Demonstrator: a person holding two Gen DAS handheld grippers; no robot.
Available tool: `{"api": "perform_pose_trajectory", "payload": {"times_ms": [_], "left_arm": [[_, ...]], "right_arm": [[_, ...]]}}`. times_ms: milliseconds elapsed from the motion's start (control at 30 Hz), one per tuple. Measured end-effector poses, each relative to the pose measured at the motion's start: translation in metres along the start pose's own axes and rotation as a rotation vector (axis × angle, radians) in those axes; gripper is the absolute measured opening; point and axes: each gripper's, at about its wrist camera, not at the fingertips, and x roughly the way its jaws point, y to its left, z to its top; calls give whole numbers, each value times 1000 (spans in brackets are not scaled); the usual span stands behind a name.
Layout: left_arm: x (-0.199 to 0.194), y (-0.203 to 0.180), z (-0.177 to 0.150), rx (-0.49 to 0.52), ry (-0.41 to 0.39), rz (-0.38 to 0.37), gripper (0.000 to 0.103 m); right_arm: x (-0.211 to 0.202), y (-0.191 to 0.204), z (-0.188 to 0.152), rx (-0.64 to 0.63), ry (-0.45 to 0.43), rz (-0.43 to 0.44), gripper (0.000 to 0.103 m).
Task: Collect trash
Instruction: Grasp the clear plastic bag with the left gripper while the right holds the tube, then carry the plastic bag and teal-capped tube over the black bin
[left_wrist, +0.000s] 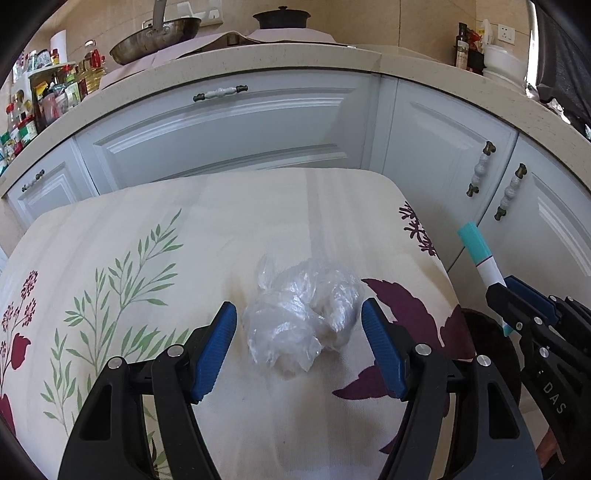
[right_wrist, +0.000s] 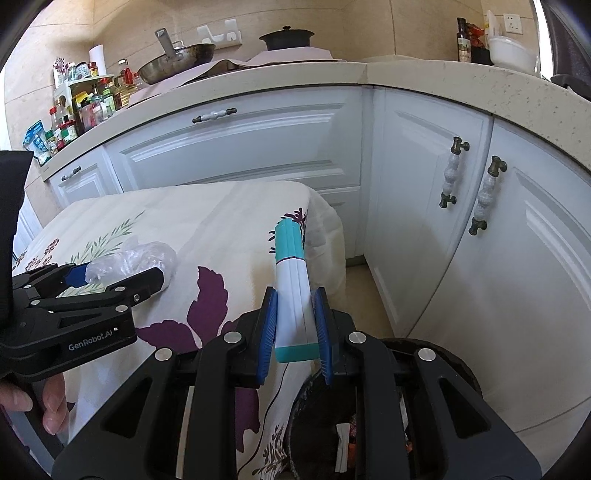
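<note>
A crumpled clear plastic bag (left_wrist: 301, 314) lies on the floral tablecloth (left_wrist: 147, 229). My left gripper (left_wrist: 299, 314) is open, its blue pads on either side of the bag, not pressing it. The bag also shows in the right wrist view (right_wrist: 136, 258), with the left gripper (right_wrist: 122, 277) around it. My right gripper (right_wrist: 294, 295) is shut on a white and teal box (right_wrist: 291, 280), held upright beyond the table's right edge, above a dark trash bin (right_wrist: 373, 417). The box also shows in the left wrist view (left_wrist: 480, 258), with the right gripper (left_wrist: 513, 295).
White kitchen cabinets (left_wrist: 229, 133) with a beige countertop (left_wrist: 258, 55) stand behind the table. A pan (left_wrist: 155, 37), a dark pot (left_wrist: 281, 17) and several bottles (left_wrist: 44, 96) sit on the counter. The bin holds some trash. Cabinet door handles (right_wrist: 484, 195) are to the right.
</note>
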Motion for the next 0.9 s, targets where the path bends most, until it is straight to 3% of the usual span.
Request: {"api": "perform_pose_trajectory", "payload": {"times_ms": [100, 200, 900], "left_arm": [[2, -3, 0, 19, 6, -7, 54], [0, -3, 0, 23, -3, -14, 52], [-30, 4, -8, 17, -72, 26, 50]], "right_arm": [[0, 0, 0, 0, 0, -1, 20], [2, 0, 0, 0, 3, 0, 20], [-18, 9, -5, 1, -17, 7, 20]]}}
